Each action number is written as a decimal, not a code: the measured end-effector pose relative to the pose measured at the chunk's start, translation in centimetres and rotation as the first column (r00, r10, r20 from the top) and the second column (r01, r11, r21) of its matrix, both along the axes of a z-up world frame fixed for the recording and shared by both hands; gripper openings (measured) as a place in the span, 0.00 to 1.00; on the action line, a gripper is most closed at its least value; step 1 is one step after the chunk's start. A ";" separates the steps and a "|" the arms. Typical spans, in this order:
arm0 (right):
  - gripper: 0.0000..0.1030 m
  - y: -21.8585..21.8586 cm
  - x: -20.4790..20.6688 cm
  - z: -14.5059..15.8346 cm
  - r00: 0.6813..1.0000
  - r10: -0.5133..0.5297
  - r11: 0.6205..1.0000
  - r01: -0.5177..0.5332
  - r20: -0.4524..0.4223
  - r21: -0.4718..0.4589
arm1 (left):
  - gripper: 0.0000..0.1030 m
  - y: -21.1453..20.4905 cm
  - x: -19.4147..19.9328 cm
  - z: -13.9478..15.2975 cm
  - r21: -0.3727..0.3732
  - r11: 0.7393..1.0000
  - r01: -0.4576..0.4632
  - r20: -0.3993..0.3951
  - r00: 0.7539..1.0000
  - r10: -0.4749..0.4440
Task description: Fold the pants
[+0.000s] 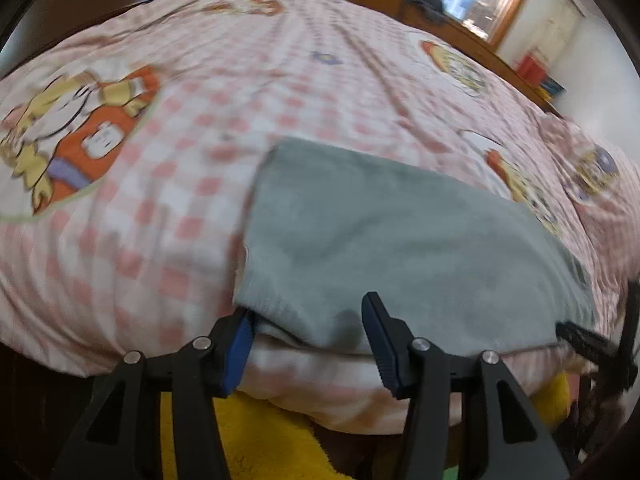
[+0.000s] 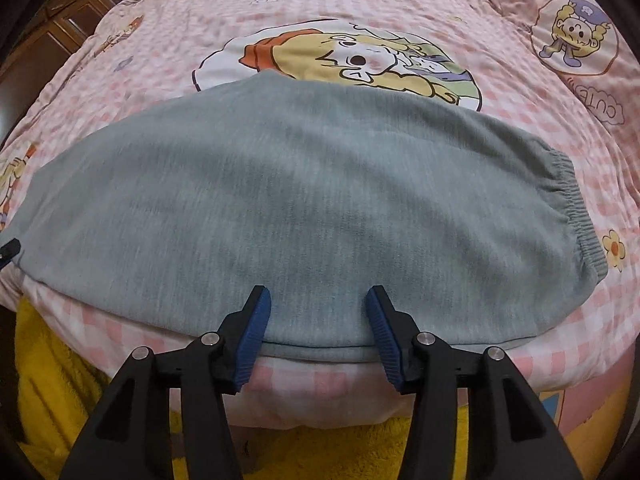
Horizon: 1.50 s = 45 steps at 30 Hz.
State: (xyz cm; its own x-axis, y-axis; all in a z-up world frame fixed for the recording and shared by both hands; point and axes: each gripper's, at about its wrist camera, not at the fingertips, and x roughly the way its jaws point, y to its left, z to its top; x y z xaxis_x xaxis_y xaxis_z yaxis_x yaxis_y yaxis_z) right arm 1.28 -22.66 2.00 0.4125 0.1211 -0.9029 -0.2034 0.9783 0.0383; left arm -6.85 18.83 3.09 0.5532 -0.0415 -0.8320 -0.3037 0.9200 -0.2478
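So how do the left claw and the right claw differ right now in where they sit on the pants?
The left claw sits at the corner of the grey pants, its left finger just off the cloth; the right claw sits mid-way along the near edge, both fingers over fabric. Shared: both claws are open, blue-padded and grip nothing.

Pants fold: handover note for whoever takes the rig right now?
Left tongs: open, at the near edge of the pants, by their left end; nothing gripped.
Right tongs: open, jaws straddling the near edge mid-length; not gripping.
Pants: grey, already folded lengthwise into one long strip across the checked duvet, elastic waistband at the right end.
Done: lengthwise fold, judging by the doubled near edge.
Left: probably fold the strip end over end, then smooth it.
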 end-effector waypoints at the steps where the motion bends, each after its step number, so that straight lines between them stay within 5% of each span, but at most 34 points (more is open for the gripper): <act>1: 0.50 0.1 0.0 0.0 1.000 0.002 1.000 -0.002 0.002 -0.003 | 0.53 0.4 0.0 -0.3 -0.006 1.000 -0.025 -0.005 1.000 0.025; 5: 0.52 0.1 0.1 -0.1 1.000 0.002 1.000 -0.002 0.005 -0.003 | 0.53 1.8 -0.2 -1.1 -0.067 0.993 -0.101 -0.017 0.995 0.100; 9: 0.53 0.2 0.2 -0.2 1.000 0.004 1.000 -0.004 0.006 -0.003 | 0.48 0.7 -0.5 -0.3 -0.103 0.992 -0.073 0.031 0.997 0.076; 13: 0.54 0.3 0.3 -0.2 1.000 0.004 1.000 -0.004 0.008 0.001 | 0.46 -1.0 0.2 0.1 -0.047 0.999 -0.010 0.056 0.998 0.013; 22: 0.54 0.4 0.4 -0.2 1.000 -0.001 1.000 0.001 0.015 0.008 | 0.45 0.4 1.7 -1.7 -0.046 0.994 -0.097 0.051 0.994 0.099; 24: 0.54 0.3 0.3 -0.2 1.000 -0.003 1.000 0.003 0.016 0.014 | 0.39 0.5 2.0 -1.7 -0.041 0.994 -0.102 0.052 0.993 0.104; 26: 0.54 0.2 0.3 0.1 1.000 -0.007 1.000 0.006 0.017 0.028 | 0.14 0.6 2.1 -1.4 -0.028 0.994 -0.101 0.060 0.993 0.103; 28: 0.54 -0.2 0.2 0.6 1.000 -0.013 0.999 0.012 0.022 0.052 | 0.11 0.7 2.1 -1.0 -0.037 0.995 -0.093 0.067 0.993 0.095; 36: 0.54 -2.3 -0.2 3.1 0.995 -0.062 0.993 0.054 0.080 0.100 | 0.10 -0.9 1.9 4.2 -0.062 0.998 -0.009 0.178 0.984 0.020; 45: 0.54 -6.0 -1.1 4.3 0.984 -0.149 0.979 0.131 0.102 0.159 | 0.06 -8.8 4.6 10.6 -0.018 0.976 0.216 0.257 0.945 -0.204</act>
State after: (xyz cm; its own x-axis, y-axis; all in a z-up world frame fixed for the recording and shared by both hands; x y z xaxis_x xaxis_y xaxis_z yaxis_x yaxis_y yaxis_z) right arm 0.13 -28.70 6.26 0.5329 0.1861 -0.8255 -0.0762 0.9821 0.1723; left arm -2.29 10.03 13.67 0.7193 -0.2138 -0.6610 -0.0267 0.9422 -0.3339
